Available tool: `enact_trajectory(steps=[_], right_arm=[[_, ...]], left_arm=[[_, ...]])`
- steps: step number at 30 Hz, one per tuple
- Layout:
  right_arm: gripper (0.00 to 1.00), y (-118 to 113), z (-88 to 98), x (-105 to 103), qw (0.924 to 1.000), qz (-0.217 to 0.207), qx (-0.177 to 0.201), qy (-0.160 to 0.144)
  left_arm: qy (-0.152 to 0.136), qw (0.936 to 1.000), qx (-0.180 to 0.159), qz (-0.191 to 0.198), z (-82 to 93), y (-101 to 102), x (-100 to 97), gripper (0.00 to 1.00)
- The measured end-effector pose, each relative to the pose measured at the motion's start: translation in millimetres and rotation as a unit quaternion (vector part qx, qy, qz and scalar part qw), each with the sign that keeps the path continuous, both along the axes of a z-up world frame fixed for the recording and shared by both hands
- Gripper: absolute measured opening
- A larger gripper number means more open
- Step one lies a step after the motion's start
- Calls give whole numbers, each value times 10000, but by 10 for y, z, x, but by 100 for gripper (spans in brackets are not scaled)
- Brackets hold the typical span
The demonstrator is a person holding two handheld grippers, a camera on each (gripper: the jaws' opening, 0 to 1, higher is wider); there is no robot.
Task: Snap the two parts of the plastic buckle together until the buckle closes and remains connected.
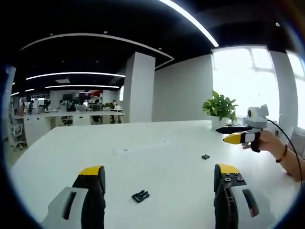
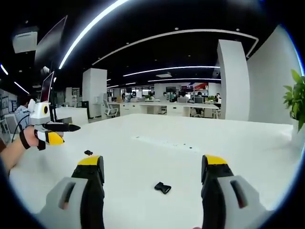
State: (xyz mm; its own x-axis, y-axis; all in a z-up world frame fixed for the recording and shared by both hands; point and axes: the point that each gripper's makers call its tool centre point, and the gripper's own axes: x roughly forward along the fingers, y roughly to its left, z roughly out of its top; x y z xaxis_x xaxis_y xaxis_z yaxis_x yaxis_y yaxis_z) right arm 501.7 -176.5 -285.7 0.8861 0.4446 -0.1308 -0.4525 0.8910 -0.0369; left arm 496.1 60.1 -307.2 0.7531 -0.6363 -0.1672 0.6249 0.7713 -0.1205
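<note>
Two black buckle parts lie apart on the white table point(image 1: 157, 138). The pronged part point(image 1: 140, 195) rests just ahead of my left gripper point(image 1: 158, 174), between its wide-open jaws and untouched. The smaller part point(image 1: 205, 156) lies farther off, toward my right gripper point(image 1: 227, 134), which a hand holds above the table at the right. In the right gripper view that part point(image 2: 162, 187) sits between the open jaws of my right gripper point(image 2: 152, 164). The other part point(image 2: 88, 152) lies below my left gripper point(image 2: 69, 133), which a hand holds at the left.
A potted plant point(image 1: 220, 107) stands at the table's far edge by the window and shows again at the right point(image 2: 296, 98). A flush cable strip point(image 1: 143, 147) crosses the tabletop. Office desks and a white pillar point(image 2: 232, 81) lie beyond. A dark monitor point(image 2: 52, 52) hangs at the left.
</note>
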Motion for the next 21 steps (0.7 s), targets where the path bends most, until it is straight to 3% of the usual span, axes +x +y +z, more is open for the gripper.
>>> enact_trajectory(steps=[8, 21], right_arm=[[86, 31, 18, -7, 9998, 72, 69, -144], [86, 3, -46, -13, 9999, 30, 109, -96]], left_arm=[[37, 10000, -1, -14, -21, 13, -22, 96], [75, 9999, -71, -90, -69, -22, -102, 96]])
